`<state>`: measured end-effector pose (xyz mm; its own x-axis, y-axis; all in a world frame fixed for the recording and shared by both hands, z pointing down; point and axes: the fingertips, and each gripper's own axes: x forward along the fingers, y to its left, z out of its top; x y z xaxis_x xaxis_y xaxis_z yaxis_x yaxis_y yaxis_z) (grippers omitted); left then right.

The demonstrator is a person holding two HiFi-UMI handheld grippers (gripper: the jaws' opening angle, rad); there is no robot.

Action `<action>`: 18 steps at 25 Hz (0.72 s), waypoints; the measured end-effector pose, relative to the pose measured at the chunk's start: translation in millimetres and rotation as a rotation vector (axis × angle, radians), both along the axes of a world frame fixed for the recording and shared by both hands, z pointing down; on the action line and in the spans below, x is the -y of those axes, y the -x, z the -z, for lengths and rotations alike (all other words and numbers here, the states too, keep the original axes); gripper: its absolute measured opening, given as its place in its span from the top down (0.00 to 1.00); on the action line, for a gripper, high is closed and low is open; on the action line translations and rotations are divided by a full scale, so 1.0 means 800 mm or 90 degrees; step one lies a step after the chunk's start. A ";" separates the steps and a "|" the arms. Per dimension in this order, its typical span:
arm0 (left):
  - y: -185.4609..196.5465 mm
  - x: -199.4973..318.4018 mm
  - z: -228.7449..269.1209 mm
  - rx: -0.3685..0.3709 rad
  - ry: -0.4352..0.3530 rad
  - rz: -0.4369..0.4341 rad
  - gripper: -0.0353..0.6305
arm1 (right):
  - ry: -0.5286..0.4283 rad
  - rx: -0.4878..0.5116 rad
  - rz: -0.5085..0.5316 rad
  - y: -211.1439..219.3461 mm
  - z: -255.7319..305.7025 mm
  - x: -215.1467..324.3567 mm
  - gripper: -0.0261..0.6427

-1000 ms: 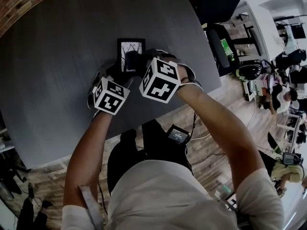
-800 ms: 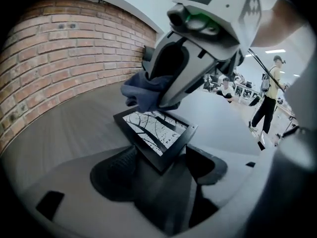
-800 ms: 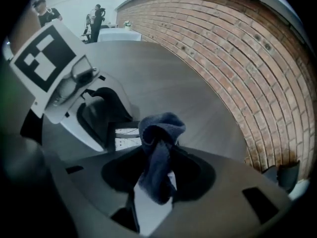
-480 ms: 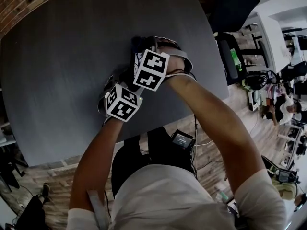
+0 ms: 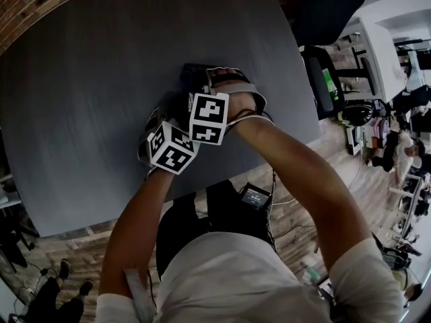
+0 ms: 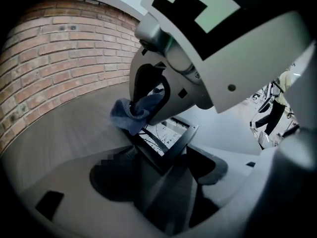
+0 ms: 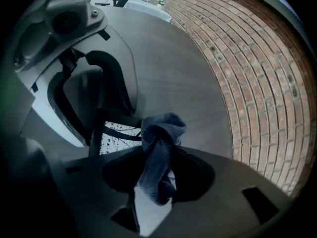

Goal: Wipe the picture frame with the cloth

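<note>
Left gripper [image 6: 171, 162] jaws clamped on near corner of the picture frame [image 6: 168, 135]; black frame, pale print of thin branches under the glass; the frame sits tilted in the jaws, corner pointing into the gripper; cannot tell whether its far side touches the table [image 5: 87, 79].

Right gripper [image 7: 158, 170] jaws closed on the cloth [image 7: 159, 148]; blue, bunched, one wad sticking up past the jaw tips, the rest hanging down between them; in the left gripper view the wad touches the frame's far edge at the corner opposite the clamped one; in the right gripper view the frame shows just left of the cloth, the left gripper's body above and left of the frame.

Head view: both marker cubes crowd over the frame and cover nearly all of it; only a dark strip shows beyond the right cube; right cube just beyond and right of the left cube, nearly touching; the person's forearms run back from the frame toward a white shirt.

Table is dark grey, spreading out all round the frame; brick wall [image 6: 54, 58] stands beyond the frame, past the table's far edge.
</note>
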<state>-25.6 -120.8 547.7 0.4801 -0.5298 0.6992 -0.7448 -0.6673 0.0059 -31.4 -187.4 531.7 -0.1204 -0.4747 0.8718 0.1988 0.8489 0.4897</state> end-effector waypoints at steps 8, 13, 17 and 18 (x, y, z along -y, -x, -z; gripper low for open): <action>-0.001 0.001 0.000 -0.007 -0.006 0.004 0.44 | 0.066 -0.004 0.038 -0.006 0.000 -0.039 0.71; -0.002 0.003 -0.001 -0.006 -0.004 0.003 0.44 | 0.114 -0.006 0.064 -0.010 0.001 -0.063 0.71; -0.003 0.004 -0.002 -0.007 0.004 0.002 0.44 | 0.131 -0.013 0.083 -0.010 0.000 -0.078 0.71; -0.003 0.004 -0.002 -0.007 0.005 0.002 0.44 | 0.138 -0.010 0.082 -0.010 0.000 -0.082 0.71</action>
